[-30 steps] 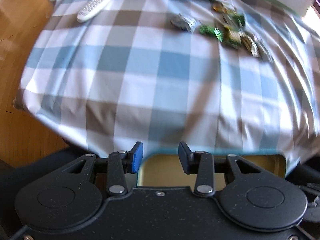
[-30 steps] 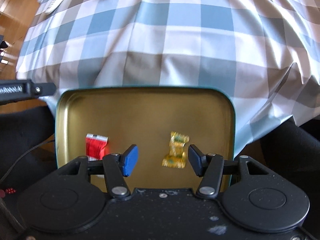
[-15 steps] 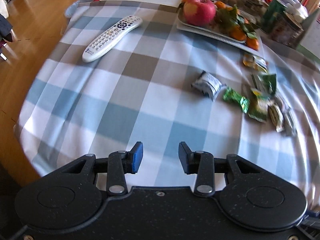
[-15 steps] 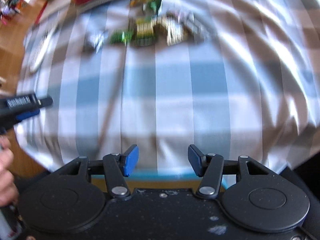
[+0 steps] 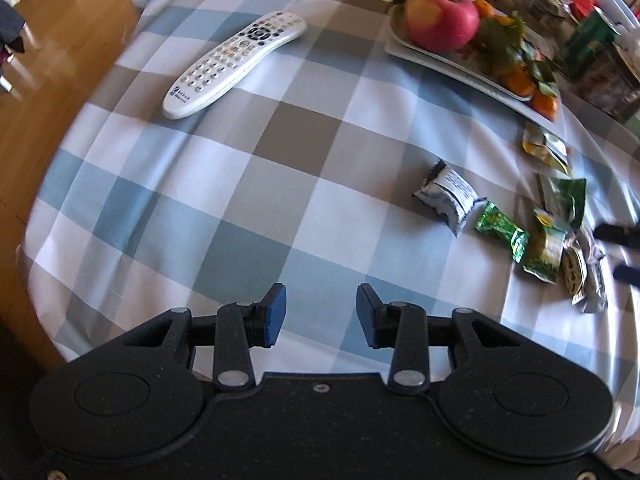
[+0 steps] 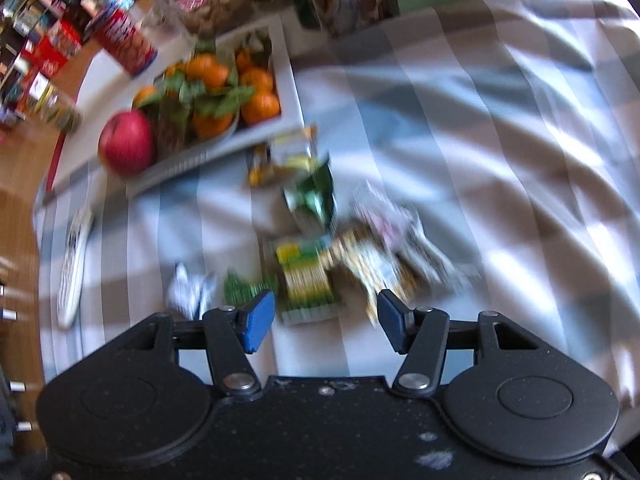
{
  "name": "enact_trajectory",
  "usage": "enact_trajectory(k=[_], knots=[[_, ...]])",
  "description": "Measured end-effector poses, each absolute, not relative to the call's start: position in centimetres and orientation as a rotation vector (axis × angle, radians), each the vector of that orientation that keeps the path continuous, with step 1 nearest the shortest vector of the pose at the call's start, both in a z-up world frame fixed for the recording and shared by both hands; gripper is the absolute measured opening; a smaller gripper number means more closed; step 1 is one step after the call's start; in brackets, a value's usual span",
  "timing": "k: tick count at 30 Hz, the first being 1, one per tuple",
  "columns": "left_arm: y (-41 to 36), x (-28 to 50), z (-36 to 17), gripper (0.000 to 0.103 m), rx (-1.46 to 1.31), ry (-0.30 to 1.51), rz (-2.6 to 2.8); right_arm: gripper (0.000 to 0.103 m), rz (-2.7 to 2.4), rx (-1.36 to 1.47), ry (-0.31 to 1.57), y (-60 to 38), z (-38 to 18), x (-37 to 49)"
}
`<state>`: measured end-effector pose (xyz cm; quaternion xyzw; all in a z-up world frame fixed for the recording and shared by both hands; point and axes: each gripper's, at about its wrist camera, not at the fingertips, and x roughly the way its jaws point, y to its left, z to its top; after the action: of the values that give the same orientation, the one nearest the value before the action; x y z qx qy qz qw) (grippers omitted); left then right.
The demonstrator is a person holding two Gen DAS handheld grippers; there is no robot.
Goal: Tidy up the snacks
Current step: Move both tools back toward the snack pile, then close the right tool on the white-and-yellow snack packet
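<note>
Your left gripper (image 5: pixel 320 312): jaws apart, nothing btwn them, only checked tablecloth (image 5: pixel 248 200) under the tips. Ahead and off to the right of those jaws lie the snacks: a white-and-blue packet (image 5: pixel 446 196) nearest, then a small green packet (image 5: pixel 502 232), then a tight row of more wrappers (image 5: pixel 560 252) toward the right edge. Further ahead and left sits a white remote (image 5: pixel 234 62). Beyond that, far right, a white tray (image 5: pixel 452 62) w/ a red apple (image 5: pixel 442 18) and oranges.

Your right gripper (image 6: pixel 326 316): jaws apart, have just been opening wider, nothing btwn the pads. View is blurred. Just ahead of the tips, a yellow-green packet (image 6: pixel 306 276) sits roughly in line w/ the gap; green one (image 6: pixel 244 286) just past the left jaw, crinkly white one (image 6: pixel 188 288) further left. More wrappers pile ahead and to the right. Fruit tray further on, up-left.
</note>
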<state>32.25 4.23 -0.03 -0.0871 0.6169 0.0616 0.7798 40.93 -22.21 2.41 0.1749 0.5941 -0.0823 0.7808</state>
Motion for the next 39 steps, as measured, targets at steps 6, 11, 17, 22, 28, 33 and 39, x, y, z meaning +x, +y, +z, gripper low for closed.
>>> enact_trajectory(k=[6,11,17,22,28,33,39], knots=[[5.5,32.9,-0.6,0.048,-0.274,1.383,0.139,0.062,-0.226,0.361,1.220,-21.1,0.7,45.9],[5.6,32.8,-0.1,0.048,-0.298,1.377,0.134,0.065,-0.239,0.320,1.171,-19.9,-0.6,49.1],[5.0,33.0,0.1,0.048,-0.298,1.377,0.105,0.066,-0.288,0.371,1.176,-19.7,-2.9,51.6],[4.9,33.2,-0.2,0.048,-0.301,1.389,0.099,0.067,-0.302,0.293,1.162,-18.5,-4.2,52.8],[5.2,33.3,-0.1,0.048,-0.313,1.385,0.106,0.069,-0.331,0.222,1.133,-18.1,-5.0,53.4],[5.1,33.3,-0.2,0.048,-0.318,1.389,0.111,0.072,-0.341,0.239,1.134,-18.8,-5.5,53.4],[4.9,33.2,-0.5,0.048,-0.311,1.396,0.105,0.069,-0.338,0.187,1.162,-18.6,-6.3,53.1]])
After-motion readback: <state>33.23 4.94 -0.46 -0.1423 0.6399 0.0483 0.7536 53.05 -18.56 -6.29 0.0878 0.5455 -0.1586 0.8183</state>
